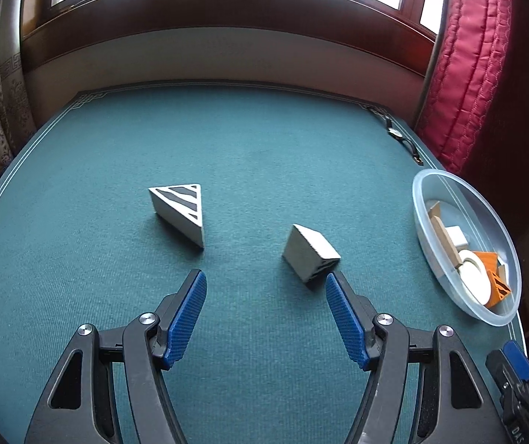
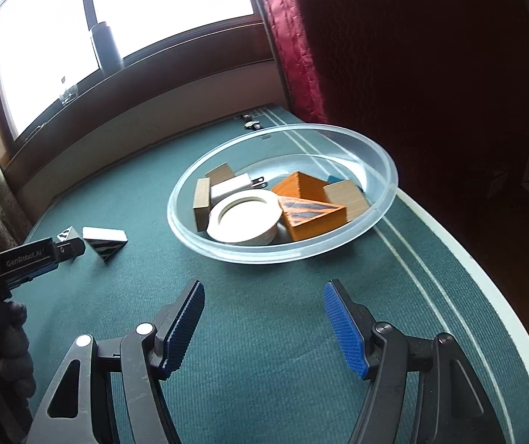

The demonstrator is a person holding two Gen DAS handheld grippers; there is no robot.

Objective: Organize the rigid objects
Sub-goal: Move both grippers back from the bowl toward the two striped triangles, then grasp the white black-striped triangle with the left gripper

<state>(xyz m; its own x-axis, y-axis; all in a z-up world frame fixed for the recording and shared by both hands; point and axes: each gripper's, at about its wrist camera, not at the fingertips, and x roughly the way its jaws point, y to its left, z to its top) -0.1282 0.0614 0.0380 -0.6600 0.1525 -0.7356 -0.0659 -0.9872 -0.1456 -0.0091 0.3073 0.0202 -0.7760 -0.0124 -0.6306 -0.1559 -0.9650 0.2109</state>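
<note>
Two white wedge blocks with black stripes lie on the green tabletop. In the left wrist view the larger wedge [image 1: 181, 212] lies ahead and to the left. The smaller wedge [image 1: 310, 251] rests just beyond the right fingertip of my left gripper [image 1: 266, 285], which is open and holds nothing. My right gripper [image 2: 264, 292] is also open and empty, a short way in front of the clear plastic bowl [image 2: 264, 257]. The bowl holds an orange wedge [image 2: 312, 211], a white tape roll [image 2: 244, 222], wooden blocks and a white block. In the right wrist view both wedges [image 2: 105, 240] lie at the left, by the left gripper's fingertip [image 2: 70, 248].
The bowl [image 1: 423, 233] stands near the table's right edge. A wristwatch [image 1: 401, 137] lies at the far right corner. A red curtain [image 1: 468, 74] hangs beside the table and a window sill runs behind it. A gloved hand [image 2: 5, 333] holds the left gripper.
</note>
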